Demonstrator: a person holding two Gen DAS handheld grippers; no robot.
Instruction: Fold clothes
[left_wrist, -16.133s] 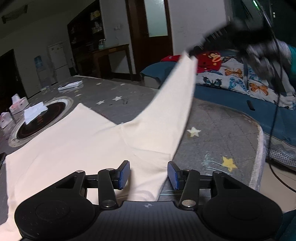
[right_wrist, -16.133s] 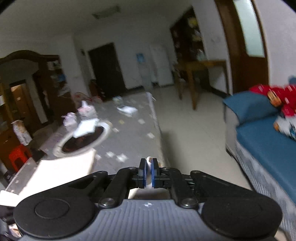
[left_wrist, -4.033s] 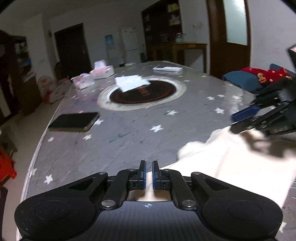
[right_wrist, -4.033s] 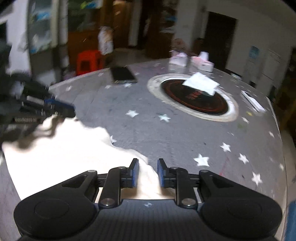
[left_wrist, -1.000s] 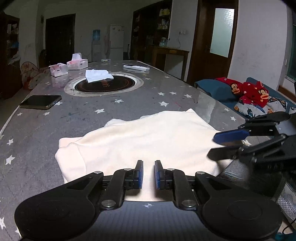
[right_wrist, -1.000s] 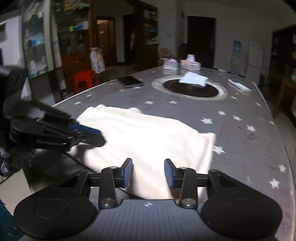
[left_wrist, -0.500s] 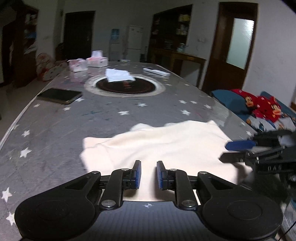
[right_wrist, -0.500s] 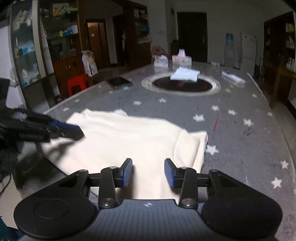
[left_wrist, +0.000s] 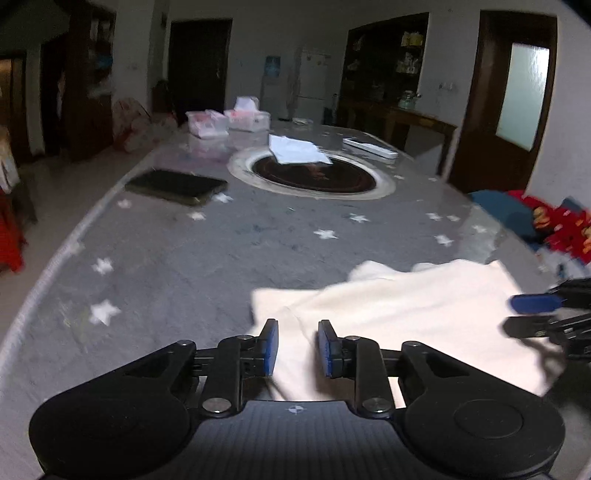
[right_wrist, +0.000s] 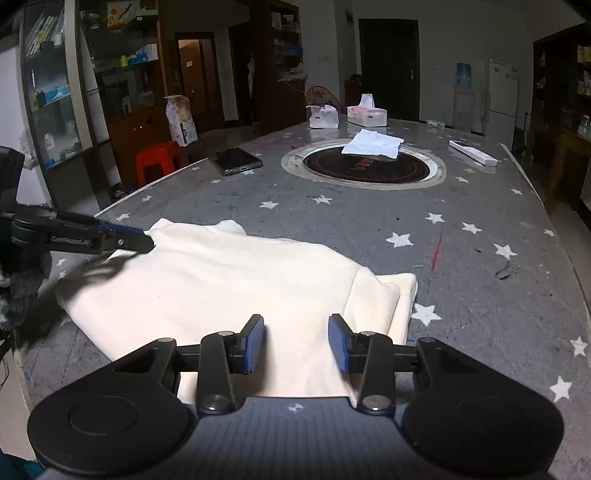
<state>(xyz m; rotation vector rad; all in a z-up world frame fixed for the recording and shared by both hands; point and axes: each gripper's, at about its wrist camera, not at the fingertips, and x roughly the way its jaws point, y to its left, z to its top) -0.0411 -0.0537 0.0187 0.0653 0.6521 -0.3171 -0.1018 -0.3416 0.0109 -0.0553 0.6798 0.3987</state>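
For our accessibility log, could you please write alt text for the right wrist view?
A folded cream garment lies on a grey star-patterned table, with the open right gripper poised over its near edge. The left gripper reaches in at its far left corner; beyond lie a phone and two tissue boxes.

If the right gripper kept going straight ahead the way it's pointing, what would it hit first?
Most likely the cream shirt, which lies folded directly ahead of the open right gripper. Its height above the cloth is unclear.
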